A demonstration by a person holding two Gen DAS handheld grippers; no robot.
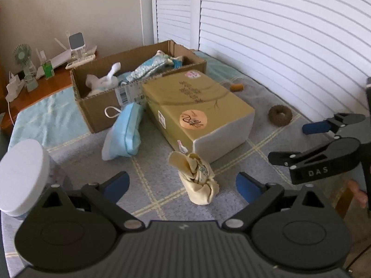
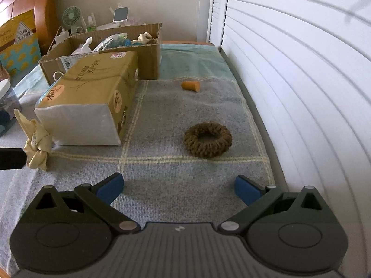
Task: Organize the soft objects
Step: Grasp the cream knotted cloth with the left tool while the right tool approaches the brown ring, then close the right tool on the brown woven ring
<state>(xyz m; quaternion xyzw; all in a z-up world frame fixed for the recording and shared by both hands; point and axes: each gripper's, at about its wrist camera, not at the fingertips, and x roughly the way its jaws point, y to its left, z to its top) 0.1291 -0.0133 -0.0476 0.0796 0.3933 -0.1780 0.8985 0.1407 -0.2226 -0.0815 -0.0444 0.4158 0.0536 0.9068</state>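
Left gripper [image 1: 182, 186] — jaws apart, empty, bracketing the knotted cream cloth [image 1: 199, 180], which stands on the grey blanket [image 1: 273, 143] just beside the tissue pack [image 1: 199, 113]. Right gripper [image 2: 178, 188] — also apart, empty, aimed at the brown scrunchie [image 2: 208, 139]. Cloth: likely light, limp, compressible; best pinched at the knot. Cardboard box [image 1: 99, 113] contents partly hidden; blue mask [image 1: 124, 132] slumped against it.

Left wrist view low over the grey mat, facing far toward the cardboard box [image 1: 97, 118], right wrist view further right beside the shutters, facing likewise, both sharing the tissue pack [image 1: 197, 106], brown scrunchie [image 2: 208, 142], knotted cream cloth [image 1: 197, 180]
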